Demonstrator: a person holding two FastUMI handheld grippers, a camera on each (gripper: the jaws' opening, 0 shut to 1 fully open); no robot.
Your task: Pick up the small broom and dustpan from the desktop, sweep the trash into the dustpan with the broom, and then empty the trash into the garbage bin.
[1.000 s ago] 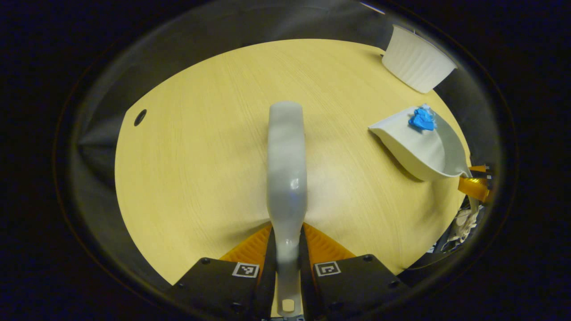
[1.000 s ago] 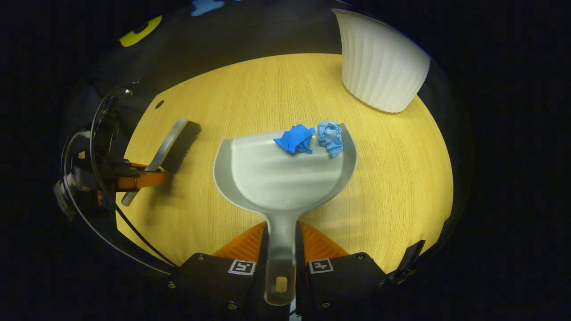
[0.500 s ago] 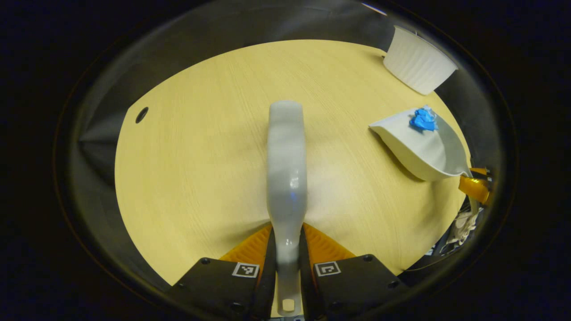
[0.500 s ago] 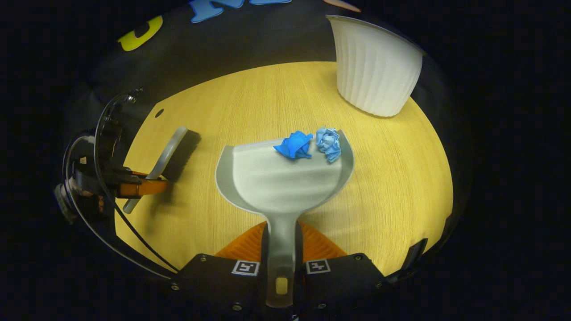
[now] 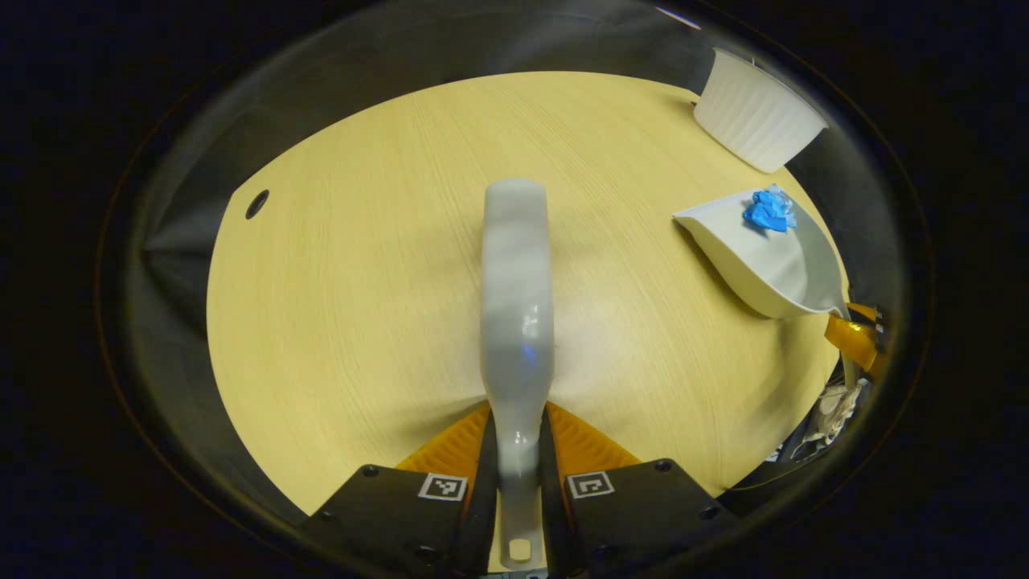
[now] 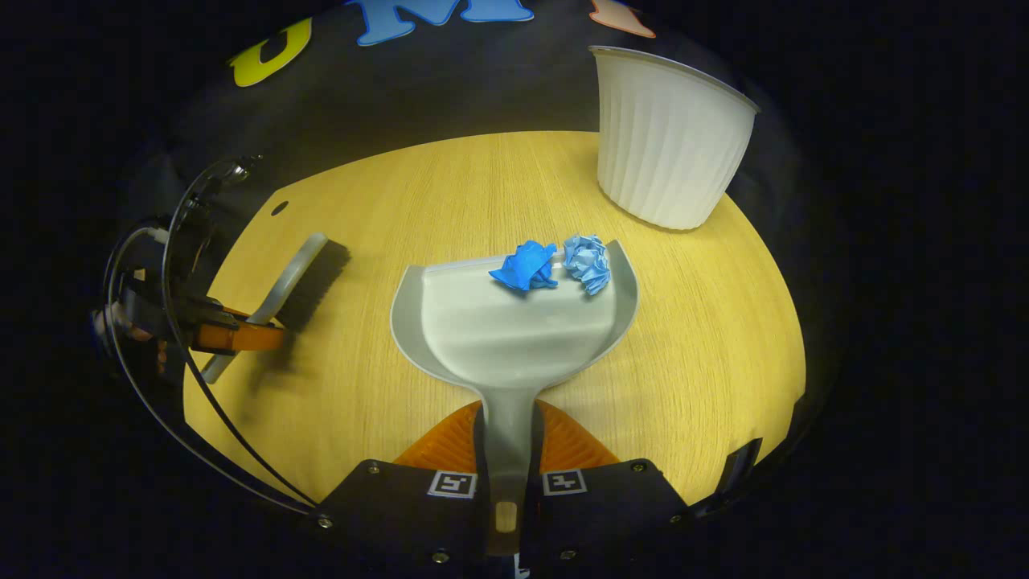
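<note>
Left gripper view: the left tongs [image 5: 518, 450] are closed on the handle of the small grey plastic broom [image 5: 517, 297], held over the pale wooden tabletop [image 5: 346, 281]. Right gripper view: the right tongs [image 6: 508, 474] clamp the handle of the grey plastic dustpan [image 6: 514, 330]; two crumpled blue paper balls [image 6: 555, 265], light and liable to roll, sit at its lip, near the white ribbed garbage bin [image 6: 667, 137]. Keep the rigid pan level, gripped by the handle.

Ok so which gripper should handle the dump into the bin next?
Right. The right gripper grips the dustpan with both blue paper wads near its lip, and the white bin stands just ahead. The left gripper holds the broom.
</note>
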